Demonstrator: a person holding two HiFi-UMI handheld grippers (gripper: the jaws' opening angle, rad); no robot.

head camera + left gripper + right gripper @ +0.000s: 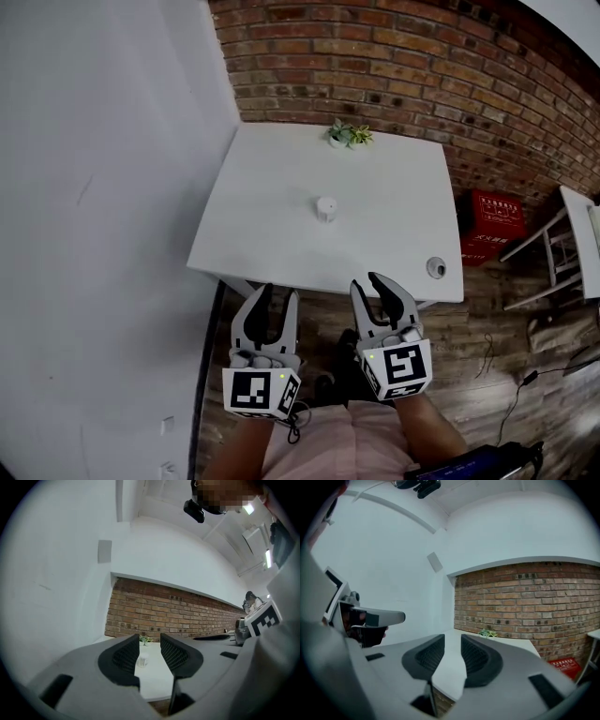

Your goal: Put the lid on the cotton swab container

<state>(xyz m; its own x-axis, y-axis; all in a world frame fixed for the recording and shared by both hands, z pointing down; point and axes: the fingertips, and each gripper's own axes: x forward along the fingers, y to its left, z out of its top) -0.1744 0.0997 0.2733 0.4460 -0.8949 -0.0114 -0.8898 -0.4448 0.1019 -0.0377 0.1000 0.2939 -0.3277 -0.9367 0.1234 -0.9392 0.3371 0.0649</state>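
On the white table [272,216] stands the small white cotton swab container [325,208], upright near the middle. A round lid [436,267] lies flat by the table's front right corner. My two grippers hover in front of the table's near edge, below it in the head view. The left gripper [278,295] is open and empty. The right gripper [367,281] is also open with nothing between its jaws. In the left gripper view the container [143,659] shows far off through the gap of the left gripper [150,656]. The right gripper [452,656] frames bare table top.
A small potted plant [349,134] sits at the table's far edge against the brick wall [422,66]. A white wall [103,206] runs along the left. A red crate [497,225] and a white chair frame [562,253] stand on the wooden floor to the right.
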